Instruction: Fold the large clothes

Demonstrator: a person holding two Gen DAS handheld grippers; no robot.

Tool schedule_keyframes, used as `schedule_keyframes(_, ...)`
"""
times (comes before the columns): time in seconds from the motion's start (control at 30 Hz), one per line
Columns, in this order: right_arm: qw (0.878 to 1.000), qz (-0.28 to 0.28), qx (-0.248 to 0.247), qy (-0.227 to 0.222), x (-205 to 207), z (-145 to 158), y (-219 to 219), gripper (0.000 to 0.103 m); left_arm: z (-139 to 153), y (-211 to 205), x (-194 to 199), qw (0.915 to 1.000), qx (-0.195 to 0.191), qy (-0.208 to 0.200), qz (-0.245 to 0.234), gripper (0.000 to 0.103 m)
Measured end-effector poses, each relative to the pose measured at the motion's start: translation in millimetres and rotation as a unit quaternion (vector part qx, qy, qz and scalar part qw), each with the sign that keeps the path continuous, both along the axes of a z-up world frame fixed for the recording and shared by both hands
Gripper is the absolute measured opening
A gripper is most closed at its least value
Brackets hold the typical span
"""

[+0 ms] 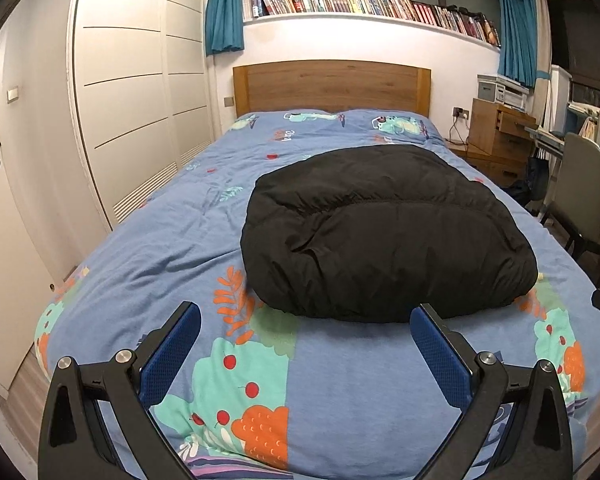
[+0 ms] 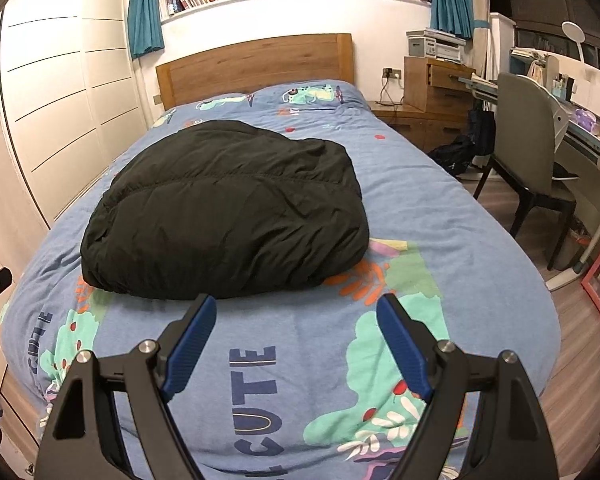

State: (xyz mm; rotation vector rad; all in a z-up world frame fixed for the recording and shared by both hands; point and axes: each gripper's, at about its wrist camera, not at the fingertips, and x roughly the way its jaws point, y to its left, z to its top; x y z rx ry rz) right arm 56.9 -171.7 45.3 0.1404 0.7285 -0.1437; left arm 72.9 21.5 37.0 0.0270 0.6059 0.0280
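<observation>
A black puffy jacket (image 1: 384, 236) lies folded into a thick bundle on the blue patterned bed cover (image 1: 172, 248). In the right wrist view the same jacket (image 2: 228, 216) sits left of centre on the bed cover (image 2: 440, 232). My left gripper (image 1: 306, 320) hovers above the foot of the bed, short of the jacket's near edge, open with nothing between its blue pads. My right gripper (image 2: 296, 308) also stands open and empty, just short of the bundle's near edge. The tip of the other gripper shows at each view's side edge.
A wooden headboard (image 1: 332, 86) and a bookshelf (image 1: 372, 4) stand beyond the bed. White wardrobes (image 1: 132, 92) run along the left. A bedside cabinet (image 2: 432, 92), a chair (image 2: 528, 148) and a desk (image 2: 580, 132) stand on the right, over wooden floor (image 2: 572, 320).
</observation>
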Motion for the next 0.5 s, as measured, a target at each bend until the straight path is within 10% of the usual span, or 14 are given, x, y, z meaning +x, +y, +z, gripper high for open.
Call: schedule_keyframes(0.5, 1.0, -0.002, -0.007, 0.006, 3, -11, -2, 0.082, -9, -13, 3, 0.9997, 0.009, 0.017, -0.012, 0.102)
